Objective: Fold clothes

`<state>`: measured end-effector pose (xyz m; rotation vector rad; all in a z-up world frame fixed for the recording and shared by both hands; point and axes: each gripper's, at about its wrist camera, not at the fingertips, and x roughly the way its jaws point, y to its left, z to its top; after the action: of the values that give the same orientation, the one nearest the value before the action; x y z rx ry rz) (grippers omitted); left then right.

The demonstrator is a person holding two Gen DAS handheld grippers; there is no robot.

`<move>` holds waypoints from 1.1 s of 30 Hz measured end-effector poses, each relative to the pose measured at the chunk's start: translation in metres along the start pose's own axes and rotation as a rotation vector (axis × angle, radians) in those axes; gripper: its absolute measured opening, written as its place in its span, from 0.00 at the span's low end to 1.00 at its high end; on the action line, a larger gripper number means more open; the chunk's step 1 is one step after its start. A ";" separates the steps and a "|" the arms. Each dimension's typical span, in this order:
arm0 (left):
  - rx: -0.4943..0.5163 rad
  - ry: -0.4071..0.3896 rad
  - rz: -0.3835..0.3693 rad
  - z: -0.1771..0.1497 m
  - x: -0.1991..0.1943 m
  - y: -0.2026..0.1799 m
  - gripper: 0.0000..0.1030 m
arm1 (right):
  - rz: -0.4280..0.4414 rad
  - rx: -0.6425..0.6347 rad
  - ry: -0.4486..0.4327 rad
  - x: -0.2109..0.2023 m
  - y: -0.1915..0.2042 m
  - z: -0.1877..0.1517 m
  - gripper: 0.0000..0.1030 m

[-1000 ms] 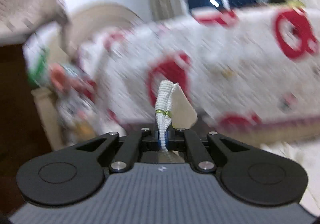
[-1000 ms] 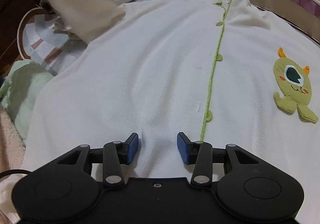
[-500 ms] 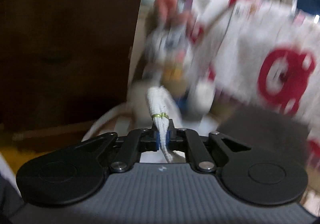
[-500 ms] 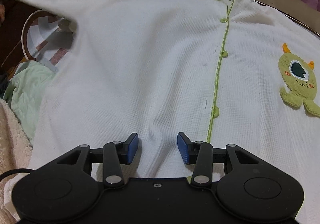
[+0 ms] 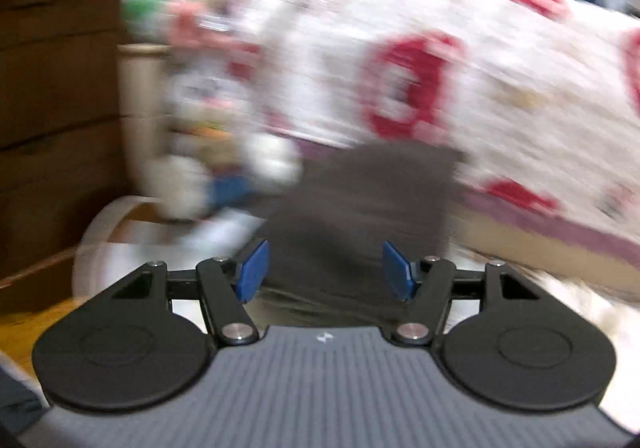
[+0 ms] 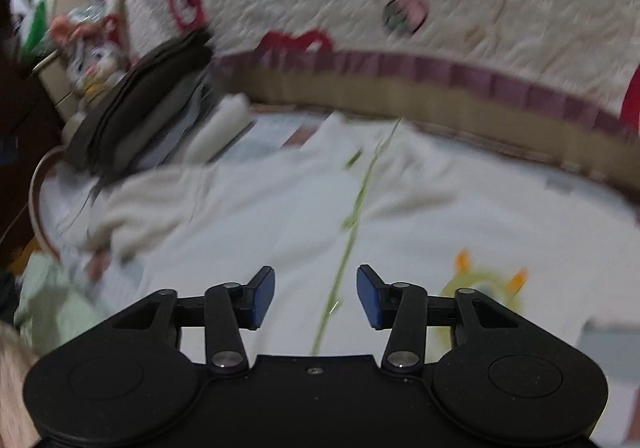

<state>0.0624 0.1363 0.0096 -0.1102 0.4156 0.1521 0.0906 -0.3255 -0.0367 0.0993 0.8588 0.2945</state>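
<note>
Both sets of jaws spread, nothing between either pair. Left gripper (image 5: pixel 323 272) has just been opening, blue pads apart and bare, aimed over a dark folded stack (image 5: pixel 360 199) with a blurred red-and-white quilt (image 5: pixel 500 87) behind. Right gripper (image 6: pixel 316 298) has also just been opening a little, hanging above the white button-front top (image 6: pixel 280 215) without touching it.

Top lies spread flat on the bed surface, green placket (image 6: pixel 352 224) running up the middle, green monster patch (image 6: pixel 480 292) to the right, one sleeve (image 6: pixel 160 199) folded in across the left side — loosely bunched, not yet neat.

To do this fold well:
- Bring each gripper down onto a single edge of cloth, not a thick bunch; pinch at a seam or cuff where the knit gives purchase.
- Match the opposite sleeve to the one already lying across, so that the sides end even about the placket.
- Carry cloth low and slowly — waffle knit looks soft and likely to drag and wrinkle.
- Smooth the bunched sleeve before stacking another layer on it.
- Keep clear of the pile of folded garments (image 6: pixel 152 111) at upper left.

No readable writing or brand anywhere; only a small pale mark on the left gripper's grey body, too small and blurred to make out.
</note>
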 end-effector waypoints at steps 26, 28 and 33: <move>0.394 0.301 -0.403 -0.109 0.158 -0.183 0.40 | -0.148 -0.221 0.269 0.231 -0.056 0.109 0.49; 0.398 0.301 -0.414 -0.110 0.166 -0.186 0.40 | -0.203 -0.352 0.242 0.240 -0.046 0.094 0.49; 0.351 0.348 -0.405 -0.117 0.182 -0.186 0.40 | -0.195 -0.217 0.177 0.254 -0.063 0.097 0.10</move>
<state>0.2122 -0.0399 -0.1569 0.1286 0.7499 -0.3443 0.3337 -0.3080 -0.1719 -0.2144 0.9985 0.2139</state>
